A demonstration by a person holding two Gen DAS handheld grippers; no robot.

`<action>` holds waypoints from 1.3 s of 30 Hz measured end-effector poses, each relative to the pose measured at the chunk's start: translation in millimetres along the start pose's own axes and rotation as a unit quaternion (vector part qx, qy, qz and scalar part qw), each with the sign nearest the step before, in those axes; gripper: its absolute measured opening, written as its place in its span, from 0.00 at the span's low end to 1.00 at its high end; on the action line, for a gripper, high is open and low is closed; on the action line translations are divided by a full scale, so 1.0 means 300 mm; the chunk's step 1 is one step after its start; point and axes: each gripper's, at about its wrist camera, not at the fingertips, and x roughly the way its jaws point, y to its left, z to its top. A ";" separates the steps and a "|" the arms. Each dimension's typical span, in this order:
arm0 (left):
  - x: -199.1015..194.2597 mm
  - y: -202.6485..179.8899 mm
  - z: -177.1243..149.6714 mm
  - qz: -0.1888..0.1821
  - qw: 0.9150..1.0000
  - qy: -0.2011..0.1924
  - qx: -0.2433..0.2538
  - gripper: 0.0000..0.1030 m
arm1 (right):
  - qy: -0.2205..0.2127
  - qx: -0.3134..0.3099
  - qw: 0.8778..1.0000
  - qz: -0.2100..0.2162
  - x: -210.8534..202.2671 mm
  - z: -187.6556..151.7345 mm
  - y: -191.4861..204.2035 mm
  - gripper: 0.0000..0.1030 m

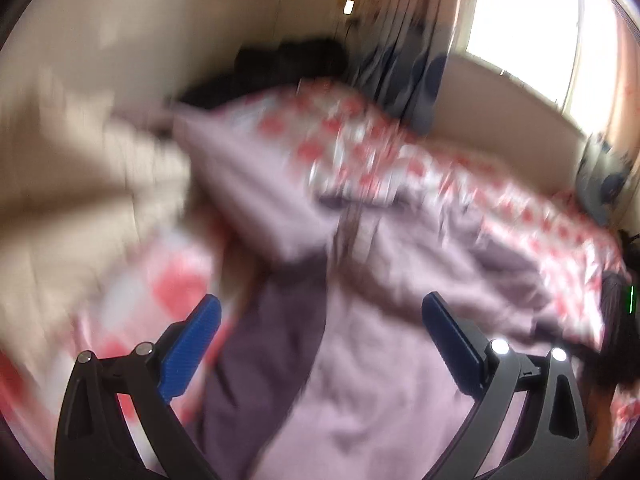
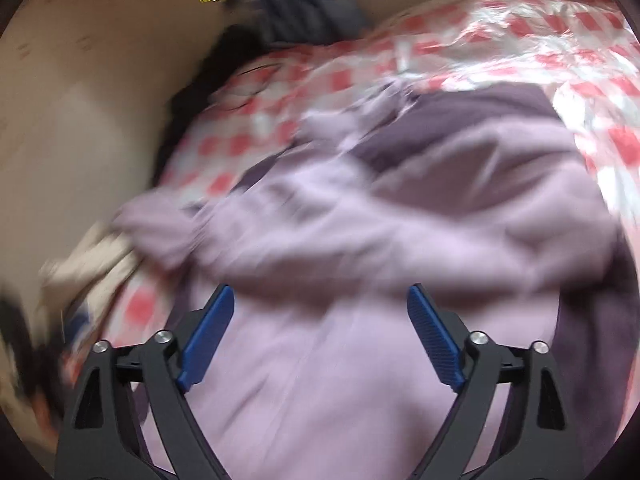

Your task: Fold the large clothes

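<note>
Left wrist view, blurred: left gripper [image 1: 320, 320] has its jaws apart and nothing between them. Lilac garment [image 1: 360, 360] fills centre and lower frame on the red-checked cover [image 1: 400, 152]. Right gripper [image 2: 320, 312] likewise spread and empty above the garment. Judgement: partly folded, one flap lies over the body; layers bunched, further folds and smoothing remain.

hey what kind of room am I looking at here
Probably a bedroom: a lilac garment lies on a red-checked bed cover, beside a bright window with curtains.
</note>
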 end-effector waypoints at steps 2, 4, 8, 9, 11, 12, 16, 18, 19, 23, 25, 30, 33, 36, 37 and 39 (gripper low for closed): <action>-0.018 -0.003 0.189 -0.003 1.000 -0.019 0.007 0.94 | 0.007 -0.007 1.000 0.010 -0.051 -0.103 0.005 0.84; 0.022 0.015 0.369 -0.018 1.000 -0.005 0.002 0.94 | 0.006 0.012 1.000 0.021 -0.056 -0.164 -0.017 0.84; 0.308 0.257 0.726 -0.010 0.993 0.084 -0.080 0.94 | 0.019 0.096 0.994 0.057 -0.012 -0.202 -0.135 0.84; 0.367 0.332 0.758 0.011 0.990 0.100 -0.096 0.94 | 0.017 0.109 0.992 0.066 -0.010 -0.201 -0.152 0.84; 0.496 0.564 0.771 0.081 0.973 0.152 -0.151 0.94 | 0.013 0.112 0.991 0.074 -0.020 -0.200 -0.159 0.84; 0.510 0.658 0.756 0.102 0.964 0.163 -0.182 0.94 | 0.013 0.112 0.991 0.076 -0.022 -0.202 -0.165 0.84; 0.485 0.940 0.682 0.060 0.948 0.135 -0.284 0.93 | 0.013 0.108 0.992 0.071 -0.015 -0.206 -0.166 0.84; 0.475 1.000 0.669 0.080 0.945 0.124 -0.293 0.93 | 0.012 0.100 0.993 0.064 -0.011 -0.211 -0.159 0.84; 0.477 1.017 0.668 0.079 0.942 0.120 -0.303 0.93 | 0.012 0.096 0.993 0.061 -0.006 -0.214 -0.159 0.84; 0.553 1.005 0.709 0.094 0.934 0.128 -0.320 0.93 | 0.013 0.078 0.996 0.048 0.014 -0.224 -0.143 0.85; 0.607 0.986 0.722 0.104 0.933 0.130 -0.319 0.93 | 0.011 0.071 0.996 0.044 0.018 -0.228 -0.136 0.85; 0.699 0.985 0.673 0.113 0.929 0.144 -0.322 0.86 | 0.011 0.072 0.996 0.047 0.015 -0.228 -0.142 0.86; 0.691 1.009 0.624 0.082 0.924 0.118 -0.354 0.54 | 0.010 0.074 0.996 0.048 0.015 -0.226 -0.141 0.86; 0.638 0.985 0.623 0.041 0.932 0.072 -0.353 0.29 | 0.010 0.072 0.996 0.046 0.011 -0.223 -0.140 0.86; 0.619 0.971 0.628 0.030 0.935 0.057 -0.350 0.27 | 0.010 0.071 0.996 0.044 0.010 -0.221 -0.137 0.86; 0.549 0.924 0.650 0.005 0.943 0.014 -0.334 0.27 | 0.009 0.068 0.997 0.042 0.005 -0.218 -0.130 0.86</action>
